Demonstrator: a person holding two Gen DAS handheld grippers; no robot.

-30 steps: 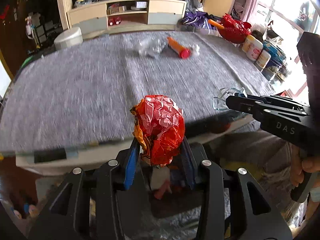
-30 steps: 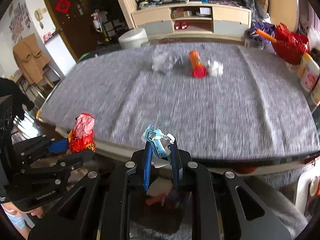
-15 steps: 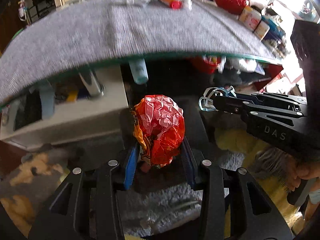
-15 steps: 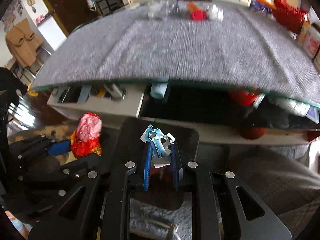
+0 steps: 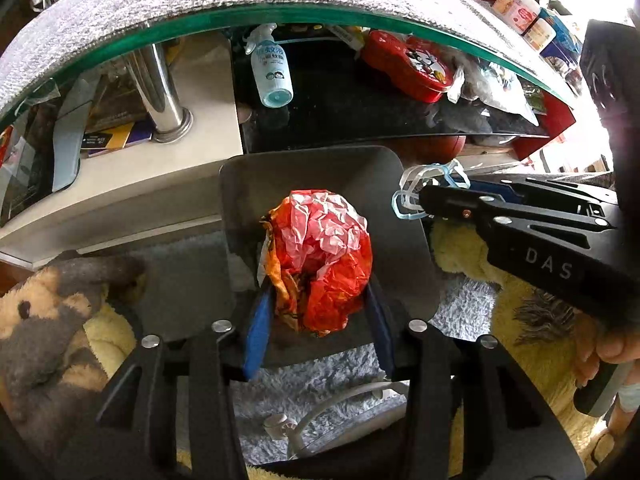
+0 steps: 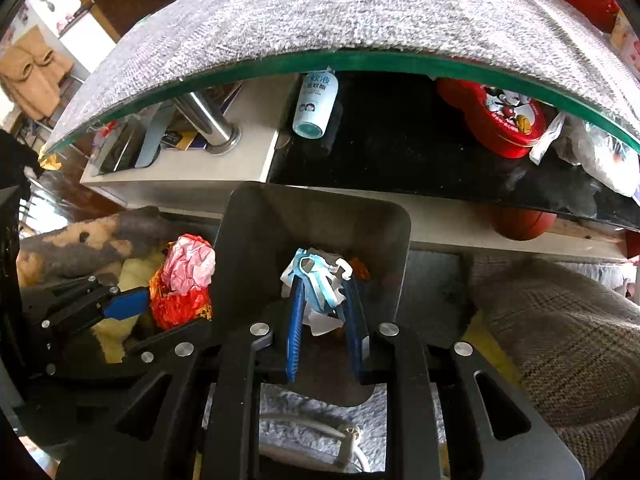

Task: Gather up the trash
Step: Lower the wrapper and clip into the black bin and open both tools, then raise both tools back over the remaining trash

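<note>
Trash rides in both tools: the left gripper (image 5: pixel 320 304) has its jaws pinching a crumpled red wrapper (image 5: pixel 324 256), and the right gripper (image 6: pixel 322 304) clamps a blue-and-white plastic scrap (image 6: pixel 316 280). Both hang over the dark bin (image 6: pixel 256 240) on the floor, at 6 o'clock from the bench (image 6: pixel 340 12) edge, likely poised for dropping.
</note>
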